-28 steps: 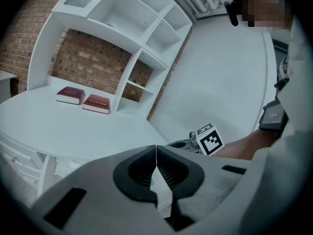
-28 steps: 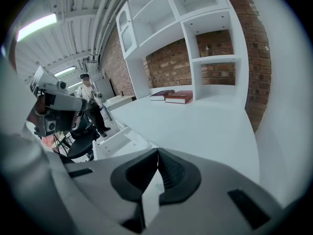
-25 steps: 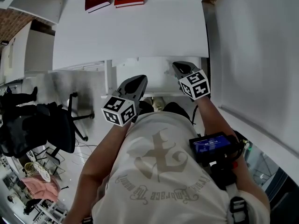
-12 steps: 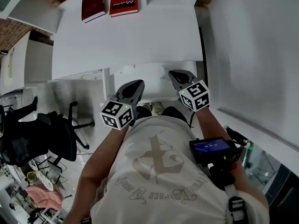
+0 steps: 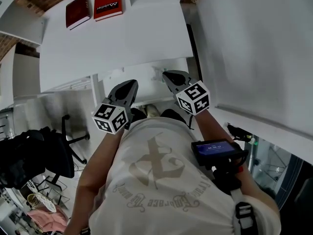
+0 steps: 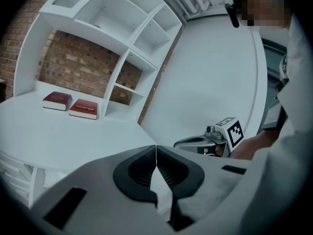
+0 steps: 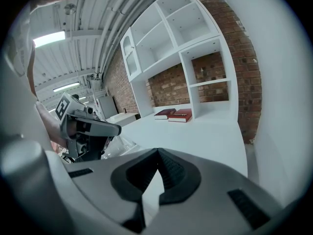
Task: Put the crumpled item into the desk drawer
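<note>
Crumpled item: it shows in no view. Neither pair of jaws holds it, and I cannot tell whether it already lies in the drawer.
Drawer: the white desk drawer (image 5: 145, 84) sits under the near edge of the desk. It looks pulled out toward the person, with pale floor showing between the two grippers.
Left gripper: the grey left gripper (image 5: 131, 84) has its jaws pressed together with nothing between them, as its own view shows (image 6: 156, 151). It is held above the drawer's left part.
Right gripper: the grey right gripper (image 5: 167, 75) also has its jaws closed tip to tip and empty (image 7: 157, 153). It is above the drawer's right part, well apart from the left one.
Desk top: the flat white desk (image 5: 122, 38) is bare except for a dark red book (image 5: 78, 11) and a bright red book (image 5: 108, 3), side by side at the far end.
Done, as judged: the drawer seems open, and both grippers are empty.
Left, as judged: either the item is already inside and only closing the drawer remains, or it has yet to be found and picked up. The pictures do not settle which.
</note>
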Available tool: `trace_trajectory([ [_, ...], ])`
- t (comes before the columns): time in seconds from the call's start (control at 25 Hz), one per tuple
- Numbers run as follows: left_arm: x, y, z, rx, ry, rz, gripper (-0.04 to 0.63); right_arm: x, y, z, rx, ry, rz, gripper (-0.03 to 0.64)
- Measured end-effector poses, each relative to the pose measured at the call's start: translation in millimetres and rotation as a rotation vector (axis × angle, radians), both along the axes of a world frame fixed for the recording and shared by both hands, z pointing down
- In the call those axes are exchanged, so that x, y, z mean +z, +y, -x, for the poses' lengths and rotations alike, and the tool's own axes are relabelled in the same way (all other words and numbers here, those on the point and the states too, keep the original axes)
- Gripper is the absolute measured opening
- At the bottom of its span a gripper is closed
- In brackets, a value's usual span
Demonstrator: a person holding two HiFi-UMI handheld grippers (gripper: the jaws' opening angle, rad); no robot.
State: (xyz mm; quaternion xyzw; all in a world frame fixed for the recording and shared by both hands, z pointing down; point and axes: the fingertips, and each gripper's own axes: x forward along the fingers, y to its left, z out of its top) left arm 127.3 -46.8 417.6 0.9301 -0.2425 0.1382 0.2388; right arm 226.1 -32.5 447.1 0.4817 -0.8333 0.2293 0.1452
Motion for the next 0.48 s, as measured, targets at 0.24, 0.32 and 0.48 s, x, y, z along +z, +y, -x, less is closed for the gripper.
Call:
trace_trajectory([
  [0.24, -3.2, 3.6, -6.4, 0.008, 0.003, -0.007, 0.021, -3.1, 4.7, -4.5, 0.007, -0.01, -0.005, 0.023],
  [0.32, -3.3, 5.4, -9.2, 0.012, 0.0, -0.007, 0.021, -3.4, 5.9, -6.2, 0.008, -0.017, -0.007, 0.023],
  [0.48, -3.5, 6.6, -9.6, 0.014, -0.012, -0.002, 0.021, -2.8, 5.4, -5.6, 0.003, -0.029, -0.007, 0.023],
])
